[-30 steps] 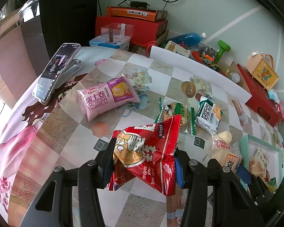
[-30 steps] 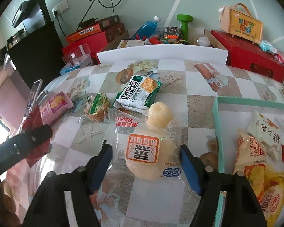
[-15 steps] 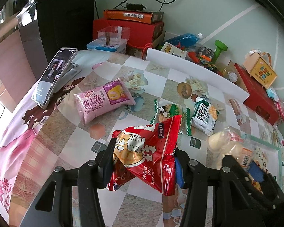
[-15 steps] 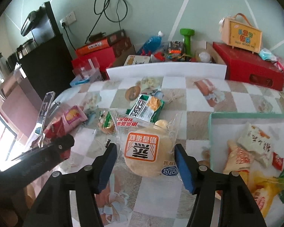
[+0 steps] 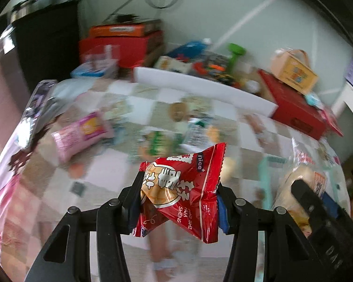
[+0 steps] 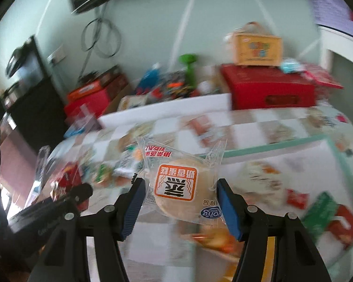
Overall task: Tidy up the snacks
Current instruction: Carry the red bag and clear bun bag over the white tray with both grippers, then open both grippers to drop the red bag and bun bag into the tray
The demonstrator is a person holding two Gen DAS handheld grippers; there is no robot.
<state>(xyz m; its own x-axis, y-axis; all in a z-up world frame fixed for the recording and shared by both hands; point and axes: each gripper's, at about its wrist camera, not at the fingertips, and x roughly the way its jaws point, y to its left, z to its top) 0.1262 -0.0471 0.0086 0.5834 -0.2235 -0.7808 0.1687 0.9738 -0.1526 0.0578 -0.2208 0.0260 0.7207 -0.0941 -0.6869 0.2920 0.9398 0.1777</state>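
Observation:
My left gripper point(image 5: 176, 202) is shut on a red peanut snack packet point(image 5: 183, 188) and holds it above the checkered table. My right gripper point(image 6: 180, 199) is shut on a clear-wrapped round steamed cake point(image 6: 181, 188) and holds it in the air near the teal-rimmed tray point(image 6: 270, 145), which holds several snack packets. The cake and right gripper also show at the right of the left wrist view point(image 5: 303, 188). A pink roll packet point(image 5: 82, 134) and green and white packets point(image 5: 157, 141) lie blurred on the table.
A white foam board point(image 5: 200, 87) stands at the table's far edge. Behind it are red boxes point(image 5: 294, 108), a small orange carton point(image 5: 294, 70), a green dumbbell point(image 5: 235, 54) and clutter. A phone on a stand point(image 5: 35, 108) is at the left.
Both grippers have risen and swung right with their packets. The right gripper lifted the cake off the table toward the tray. The views are now motion-blurred.

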